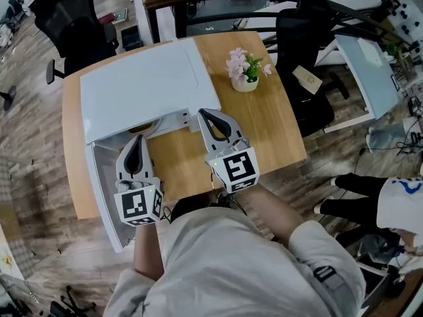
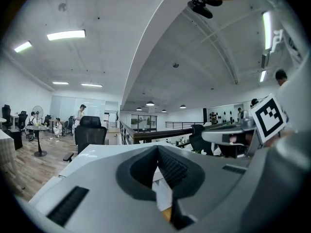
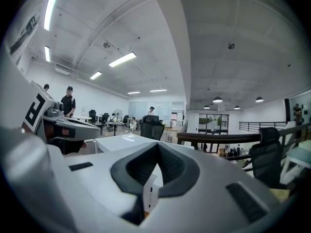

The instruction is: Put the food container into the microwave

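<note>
A white microwave point(image 1: 139, 88) stands on the wooden table point(image 1: 264, 121), its door point(image 1: 100, 177) swung open toward me at the left. In its opening a tan, rounded edge point(image 1: 143, 127) shows, probably the food container; most of it is hidden. My left gripper point(image 1: 137, 138) points into that opening, jaws together and holding nothing. My right gripper point(image 1: 204, 113) rests by the microwave's front right corner, also shut and empty. Both gripper views look upward at the ceiling; in each, the left gripper point(image 2: 157, 148) and the right gripper point(image 3: 158, 145) show their jaws meeting at the tip.
A small white pot of pink flowers point(image 1: 244, 69) stands on the table right of the microwave. Black office chairs point(image 1: 301, 51) and a white desk point(image 1: 367, 71) lie beyond. A person's legs point(image 1: 357, 191) are on the floor at right.
</note>
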Demonstrator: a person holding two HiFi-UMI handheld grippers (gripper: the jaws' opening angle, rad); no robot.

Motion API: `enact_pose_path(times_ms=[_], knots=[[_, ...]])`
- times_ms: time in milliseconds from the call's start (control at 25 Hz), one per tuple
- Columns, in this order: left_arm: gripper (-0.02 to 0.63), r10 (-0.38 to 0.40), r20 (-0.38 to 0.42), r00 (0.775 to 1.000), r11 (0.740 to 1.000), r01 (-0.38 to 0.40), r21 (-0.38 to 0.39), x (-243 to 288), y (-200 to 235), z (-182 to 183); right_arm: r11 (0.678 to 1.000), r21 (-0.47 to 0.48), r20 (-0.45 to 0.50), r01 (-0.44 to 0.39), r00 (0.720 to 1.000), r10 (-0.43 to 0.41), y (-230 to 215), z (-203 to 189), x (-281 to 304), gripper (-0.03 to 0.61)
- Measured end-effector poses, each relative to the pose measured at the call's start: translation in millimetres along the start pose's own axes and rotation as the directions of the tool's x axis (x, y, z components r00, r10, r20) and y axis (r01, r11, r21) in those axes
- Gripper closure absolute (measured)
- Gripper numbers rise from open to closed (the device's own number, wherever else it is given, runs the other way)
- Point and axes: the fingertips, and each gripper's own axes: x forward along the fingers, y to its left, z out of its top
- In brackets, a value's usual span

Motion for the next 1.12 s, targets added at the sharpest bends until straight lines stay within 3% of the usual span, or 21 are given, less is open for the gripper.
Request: enact_pose_path(times_ms=[1120], knots=[[0.601,0.001,0.011,1.000,1.000,-0.001,-0.004,-9.8,-13.1,4.3,0.999,-0.041,-0.006,-0.001,1.000,0.001,-6.1,6.8,-15.5,0.575]])
